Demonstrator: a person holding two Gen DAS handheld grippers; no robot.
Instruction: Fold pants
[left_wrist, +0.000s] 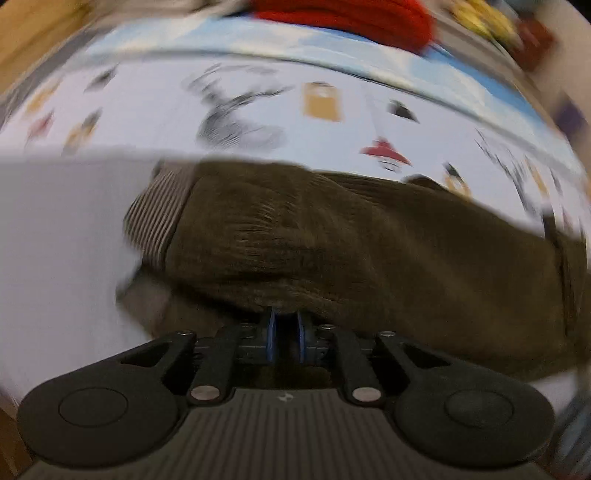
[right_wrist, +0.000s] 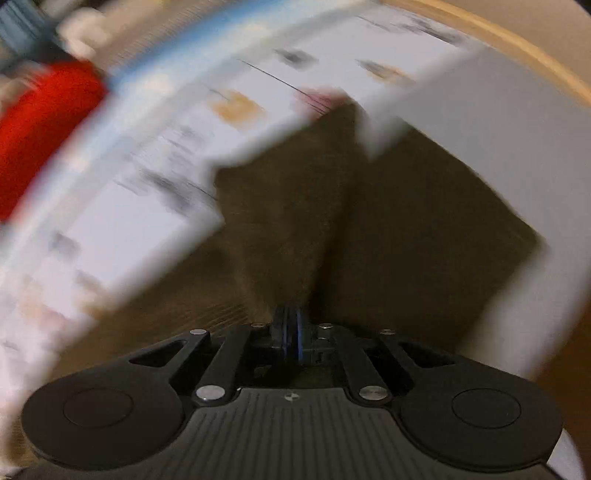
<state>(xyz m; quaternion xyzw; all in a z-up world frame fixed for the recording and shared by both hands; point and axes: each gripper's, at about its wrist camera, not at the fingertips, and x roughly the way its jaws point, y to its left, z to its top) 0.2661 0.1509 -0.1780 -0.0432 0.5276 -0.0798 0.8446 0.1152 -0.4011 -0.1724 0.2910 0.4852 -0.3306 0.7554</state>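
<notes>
The brown corduroy pants (left_wrist: 332, 236) lie bunched on a white bed sheet (left_wrist: 258, 110) printed with small cartoon figures, a striped lining (left_wrist: 159, 214) turned out at one end, and both views are smeared with blur. The left claw (left_wrist: 286, 332) pinches a fold of the ribbed cloth between its blue pads, and the right claw (right_wrist: 291, 328) is likewise pressed together on brown fabric. The pants look soft, thick and fairly weighty, likely to sag between grips, so hems or waistband seem the firmest hold.

Printed sheet (right_wrist: 155, 155) motion-blurred; pants (left_wrist: 369, 236) cut by right edge
</notes>
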